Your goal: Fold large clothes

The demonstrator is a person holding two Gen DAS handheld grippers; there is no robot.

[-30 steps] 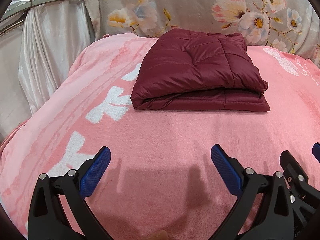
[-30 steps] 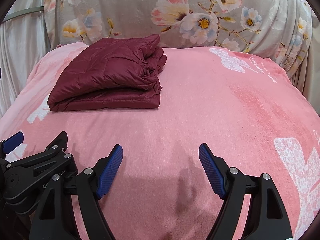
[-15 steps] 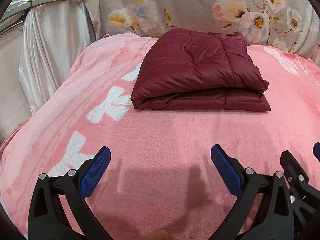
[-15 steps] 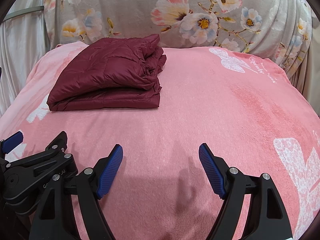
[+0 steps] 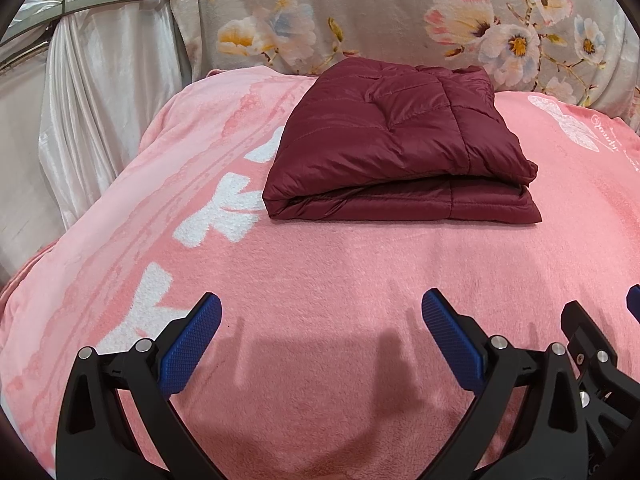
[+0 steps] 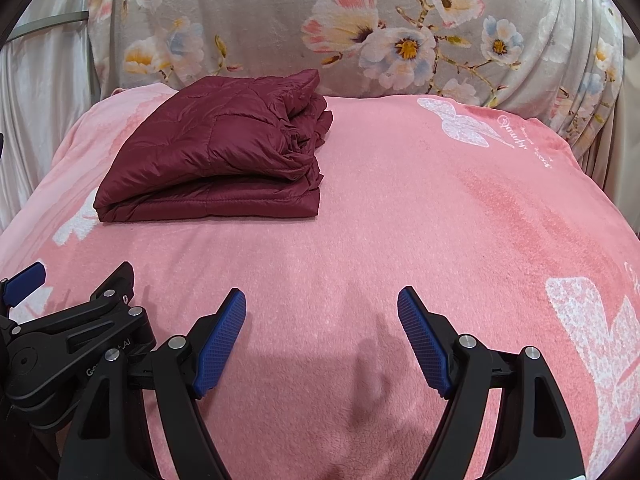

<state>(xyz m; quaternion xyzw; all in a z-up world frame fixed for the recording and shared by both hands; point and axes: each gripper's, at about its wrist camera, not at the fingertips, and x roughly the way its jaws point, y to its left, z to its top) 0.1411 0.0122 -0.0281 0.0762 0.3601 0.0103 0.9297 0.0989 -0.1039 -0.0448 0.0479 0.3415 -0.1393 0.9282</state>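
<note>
A dark red quilted jacket (image 5: pixel 396 144) lies folded into a thick rectangle on the pink blanket (image 5: pixel 340 280), toward its far side. The right wrist view has the same jacket (image 6: pixel 216 152) at far left. My left gripper (image 5: pixel 320 312) hovers over the near part of the blanket, open, nothing between its blue pads. My right gripper (image 6: pixel 322 304) is also open and empty, well short of the jacket. The two grippers sit side by side: the left gripper (image 6: pixel 24 280) shows at the lower left of the right wrist view, and part of the right one at the left view's lower right edge.
The pink blanket (image 6: pixel 440 220) with white butterfly prints covers a rounded surface that drops off at the left and right. Behind it hangs a grey floral cloth (image 5: pixel 380 12). A white satin curtain (image 5: pixel 92 92) with a metal bar (image 5: pixel 104 0) stands at the left.
</note>
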